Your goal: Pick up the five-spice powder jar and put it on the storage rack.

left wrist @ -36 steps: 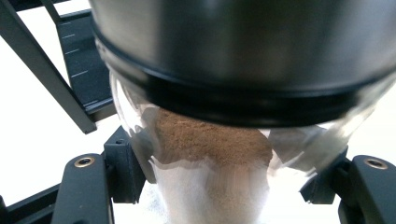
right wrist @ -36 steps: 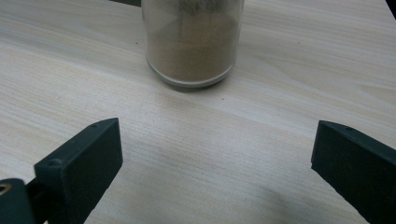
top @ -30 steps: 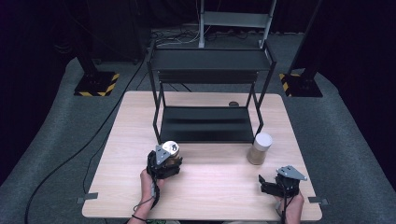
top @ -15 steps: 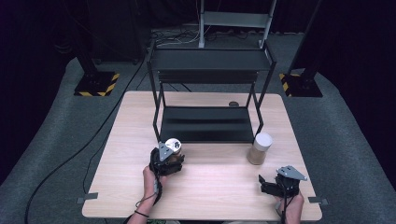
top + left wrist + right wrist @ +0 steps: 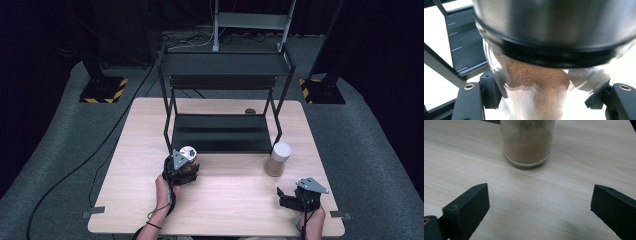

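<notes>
Bright overhead light washes the table (image 5: 230,200) pale against dark surroundings; the close jar (image 5: 536,82) is blurred.

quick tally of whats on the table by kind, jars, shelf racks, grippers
jars of brown powder: 2, one with a silver lid held in the left gripper, one with a white lid standing free on the table
black shelf racks: 1
grippers: 2, the left one and the right gripper, open and empty
total: 5
</notes>
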`<state>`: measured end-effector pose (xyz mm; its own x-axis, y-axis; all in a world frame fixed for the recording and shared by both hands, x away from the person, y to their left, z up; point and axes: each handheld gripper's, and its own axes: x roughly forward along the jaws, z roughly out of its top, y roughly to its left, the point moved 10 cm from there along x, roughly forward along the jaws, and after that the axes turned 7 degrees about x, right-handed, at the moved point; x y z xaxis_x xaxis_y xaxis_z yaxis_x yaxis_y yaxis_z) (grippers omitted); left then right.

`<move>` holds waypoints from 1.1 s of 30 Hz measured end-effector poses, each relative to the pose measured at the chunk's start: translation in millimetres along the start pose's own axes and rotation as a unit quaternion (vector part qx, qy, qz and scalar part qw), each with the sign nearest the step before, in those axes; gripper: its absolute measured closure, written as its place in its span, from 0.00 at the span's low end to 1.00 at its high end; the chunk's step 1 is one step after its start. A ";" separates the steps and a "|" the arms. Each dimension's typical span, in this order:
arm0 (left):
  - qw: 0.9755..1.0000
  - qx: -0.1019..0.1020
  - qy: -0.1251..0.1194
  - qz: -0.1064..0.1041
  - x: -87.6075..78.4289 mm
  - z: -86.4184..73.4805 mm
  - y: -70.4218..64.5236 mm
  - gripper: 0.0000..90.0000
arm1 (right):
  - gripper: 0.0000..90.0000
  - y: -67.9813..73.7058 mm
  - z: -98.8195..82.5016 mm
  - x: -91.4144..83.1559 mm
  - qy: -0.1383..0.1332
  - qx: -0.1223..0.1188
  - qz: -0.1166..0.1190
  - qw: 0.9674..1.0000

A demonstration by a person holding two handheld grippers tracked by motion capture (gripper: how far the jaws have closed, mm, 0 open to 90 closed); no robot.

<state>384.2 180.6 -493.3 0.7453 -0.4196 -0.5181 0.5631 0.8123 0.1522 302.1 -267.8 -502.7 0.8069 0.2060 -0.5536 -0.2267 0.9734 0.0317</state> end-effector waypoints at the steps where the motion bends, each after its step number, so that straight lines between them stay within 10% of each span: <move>1: 1.000 0.000 0.000 0.000 0.8 0.4 -0.3 0.35 | 0.01 0.0 0.0 0.0 0.000 0.000 0.000 1.000; 33: 1.000 0.026 0.001 -0.008 21.8 23.5 -0.6 0.35 | 0.01 -0.4 0.2 0.2 0.001 0.002 0.001 1.000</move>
<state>408.5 161.4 -485.0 0.7352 -0.4314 -0.5228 0.5929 0.7832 0.1873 302.5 -268.1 -502.7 0.8051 0.2072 -0.5558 -0.2258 0.9735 0.0359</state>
